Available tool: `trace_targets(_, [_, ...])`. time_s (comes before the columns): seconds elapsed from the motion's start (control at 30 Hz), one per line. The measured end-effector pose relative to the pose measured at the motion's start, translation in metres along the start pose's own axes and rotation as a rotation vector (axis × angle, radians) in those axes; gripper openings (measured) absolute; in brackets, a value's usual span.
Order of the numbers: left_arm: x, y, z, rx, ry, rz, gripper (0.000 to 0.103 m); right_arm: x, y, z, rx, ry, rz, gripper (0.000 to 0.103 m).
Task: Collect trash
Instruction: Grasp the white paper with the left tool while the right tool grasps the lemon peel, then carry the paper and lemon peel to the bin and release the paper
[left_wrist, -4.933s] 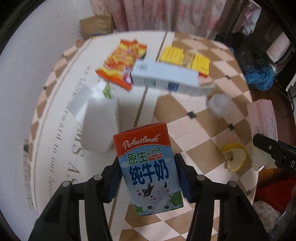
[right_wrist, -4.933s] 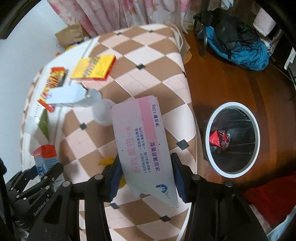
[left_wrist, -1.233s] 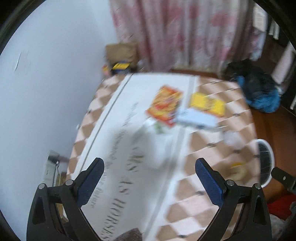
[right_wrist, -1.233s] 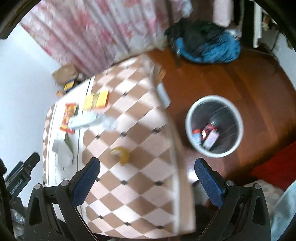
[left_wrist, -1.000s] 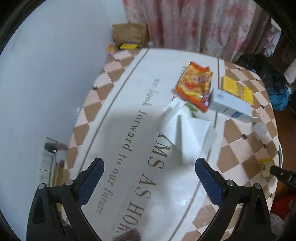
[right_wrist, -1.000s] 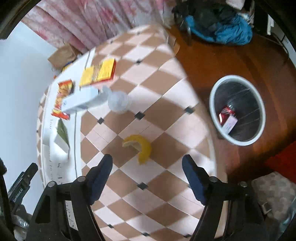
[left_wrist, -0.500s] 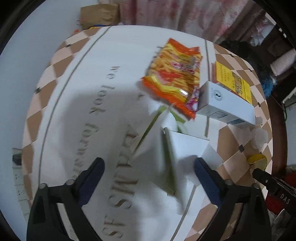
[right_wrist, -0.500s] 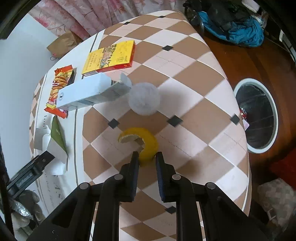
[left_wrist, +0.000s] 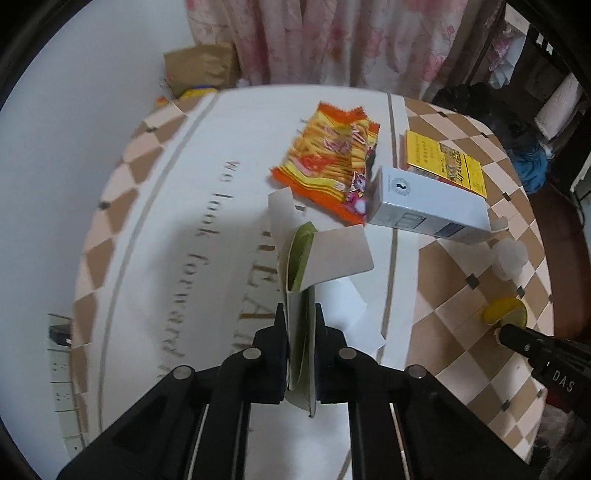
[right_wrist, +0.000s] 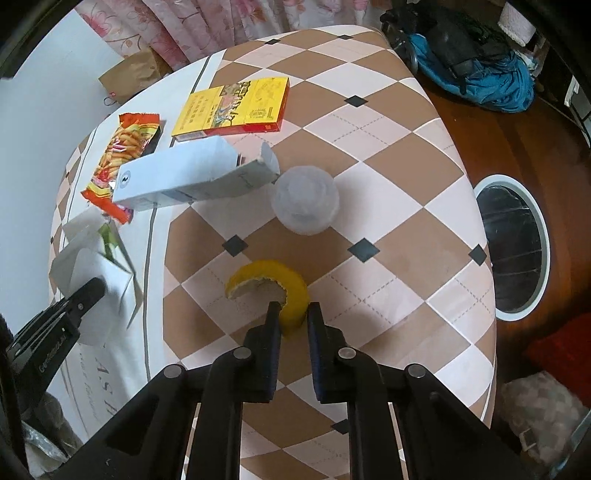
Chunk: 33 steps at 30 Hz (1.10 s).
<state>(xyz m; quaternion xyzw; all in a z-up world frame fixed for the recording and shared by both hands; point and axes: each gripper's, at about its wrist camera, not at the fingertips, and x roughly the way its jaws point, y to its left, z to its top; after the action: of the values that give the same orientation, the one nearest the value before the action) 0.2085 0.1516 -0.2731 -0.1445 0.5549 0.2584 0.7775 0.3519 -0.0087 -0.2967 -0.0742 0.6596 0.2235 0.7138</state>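
Gripper, left (left_wrist: 301, 341): clamped on flattened white carton (left_wrist: 325, 266); gripper, right (right_wrist: 291, 321): just closed on yellow peel (right_wrist: 284, 291); lift both squarely, carry to bin (right_wrist: 513, 247) at 3 o'clock.

A lived-in home room, not a workplace. Pink floral curtains (left_wrist: 343, 40) hung behind the counter (right_wrist: 388, 206), which wore a brown-and-pink checked cloth with a white printed band. Dark wooden floor (right_wrist: 498, 140) lay beside it, with a heap of blue and black clothing (right_wrist: 476, 70) on it and a white-rimmed waste bin (right_wrist: 511, 247) close to the counter's edge. A brown paper bag (left_wrist: 201, 70) sat by the white wall.
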Motion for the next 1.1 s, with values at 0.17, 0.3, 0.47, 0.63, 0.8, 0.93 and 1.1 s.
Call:
trace_targets(0.17, [-0.026,0.012,-0.016,-0.016,-0.047,0.042,0.007,-0.003,0.001,-0.01,-0.011,-0.007,0.011,0.011])
trace_targets(0.3, [-0.045,0.018,-0.035,-0.036,-0.065,0.047,0.007,-0.01,0.001,-0.029,-0.02,-0.014,0.036,0.009])
trace_targets(0.47, [-0.061,0.023,-0.062,-0.051,-0.049,0.045,0.007,-0.021,0.006,-0.053,-0.054,-0.032,0.056,0.008])
trace_targets(0.63, [-0.047,0.017,-0.09,-0.059,0.032,-0.014,0.007,-0.023,0.014,-0.078,-0.1,0.009,0.073,0.008])
trace_targets(0.8, [-0.022,0.014,-0.102,-0.085,0.115,-0.092,0.014,-0.012,0.018,-0.093,-0.129,0.049,0.044,0.01])
trace_targets(0.93, [-0.012,0.016,-0.103,-0.097,0.126,-0.101,0.019,-0.005,0.021,-0.096,-0.146,0.061,0.009,0.013])
trace_targets(1.1, [-0.013,0.015,-0.104,-0.104,0.121,-0.118,0.013,-0.003,0.026,-0.094,-0.156,0.059,-0.009,0.014])
